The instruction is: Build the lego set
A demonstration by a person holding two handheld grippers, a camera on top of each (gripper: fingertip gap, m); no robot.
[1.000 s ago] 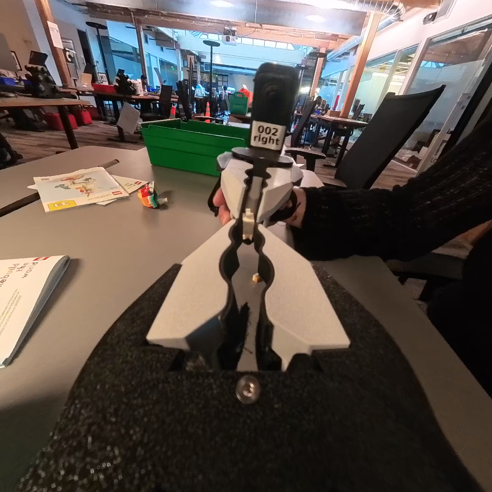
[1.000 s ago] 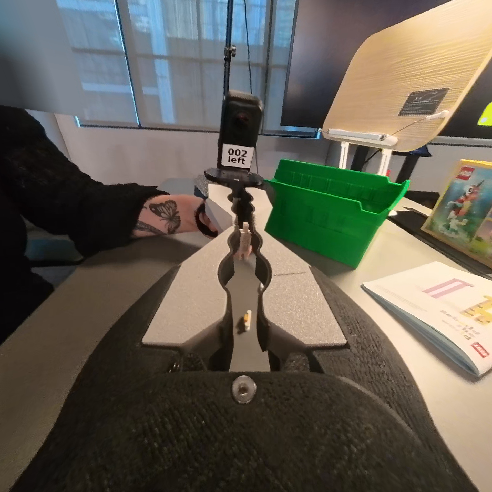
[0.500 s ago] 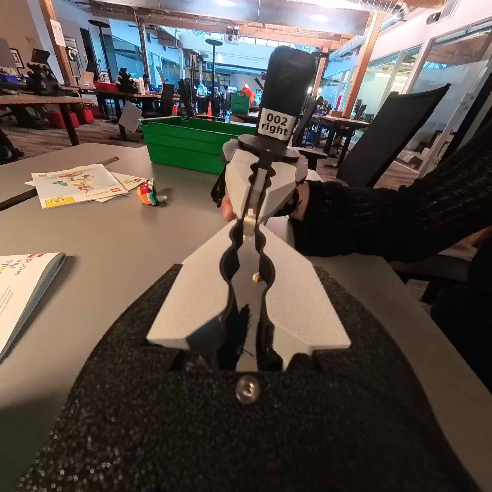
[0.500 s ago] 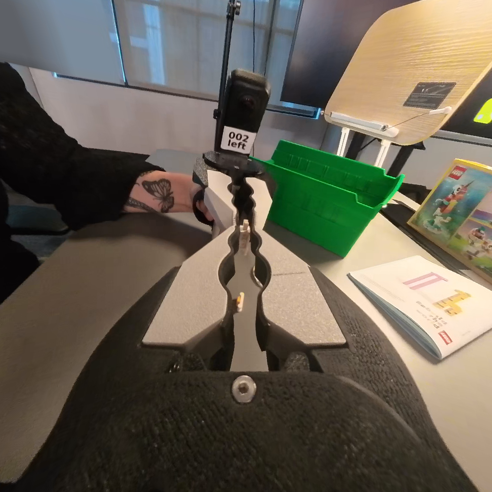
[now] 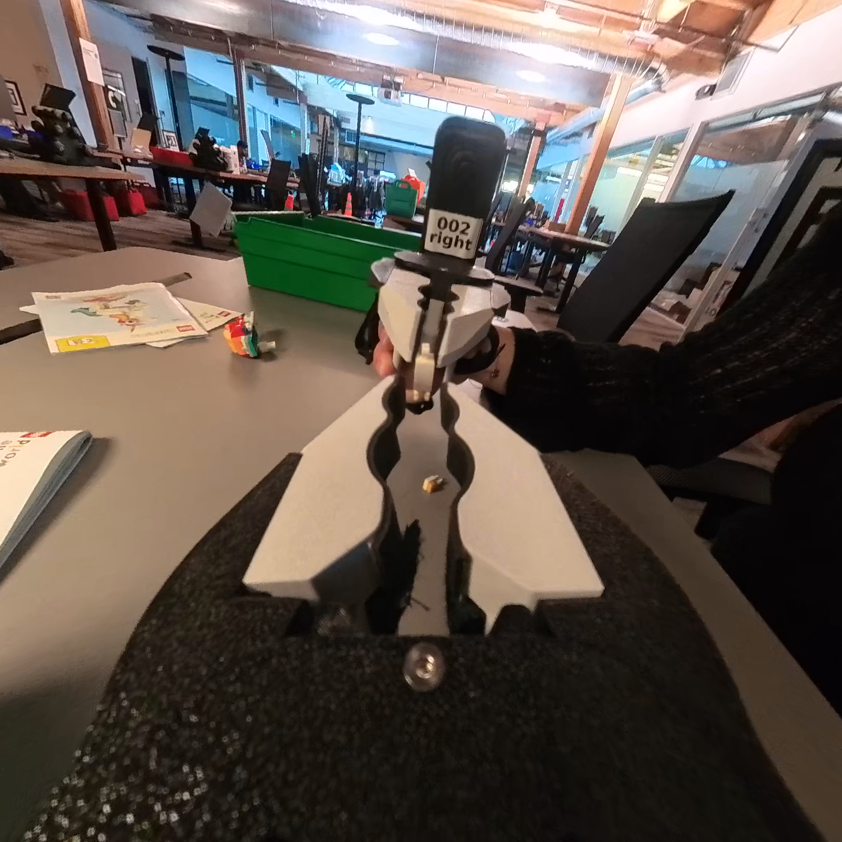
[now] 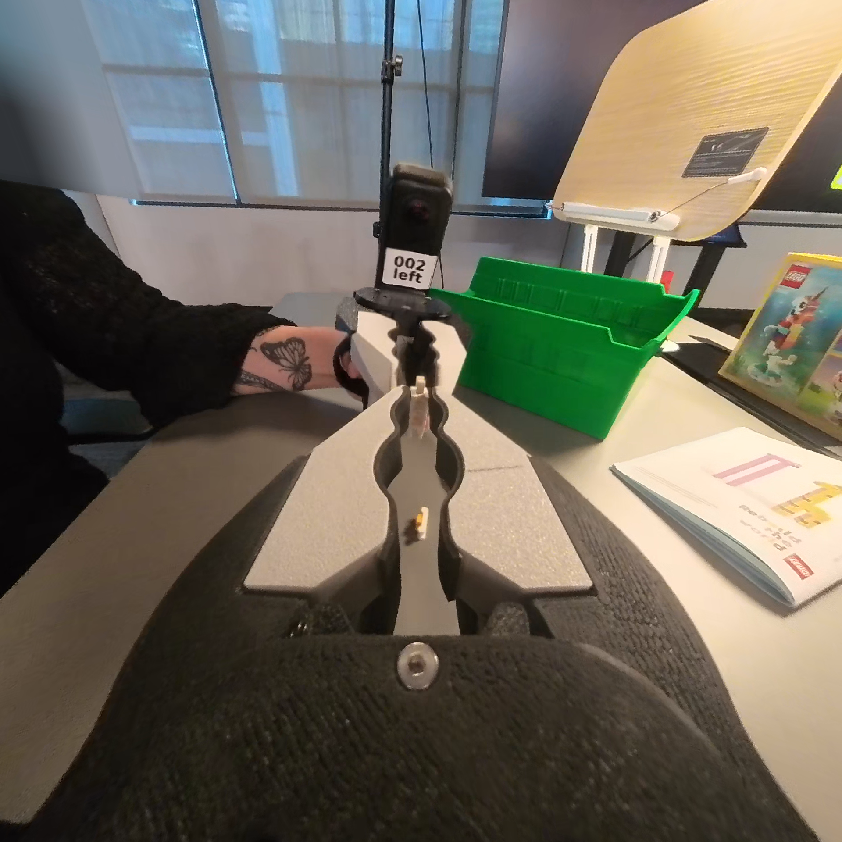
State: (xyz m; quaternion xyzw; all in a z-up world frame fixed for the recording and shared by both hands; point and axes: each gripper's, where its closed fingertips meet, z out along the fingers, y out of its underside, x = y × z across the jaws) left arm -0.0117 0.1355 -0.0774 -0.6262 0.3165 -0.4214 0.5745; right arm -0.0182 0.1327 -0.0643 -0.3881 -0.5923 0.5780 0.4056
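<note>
Now | my right claw [image 6: 417, 403] pinches a pale brick piece [image 6: 417, 423] | my left claw [image 5: 421, 392] stands narrowly parted around its end | tan bit [image 5: 432, 484] lies on the surface [image 5: 182, 433] below

A small white piece [image 6: 418, 412] between the two grippers' fingers is motion-blurred; which fingers press it is unclear. A booklet [image 5: 32, 478] is cut off at the left edge, a toy box [image 6: 793, 351] at the right
</note>
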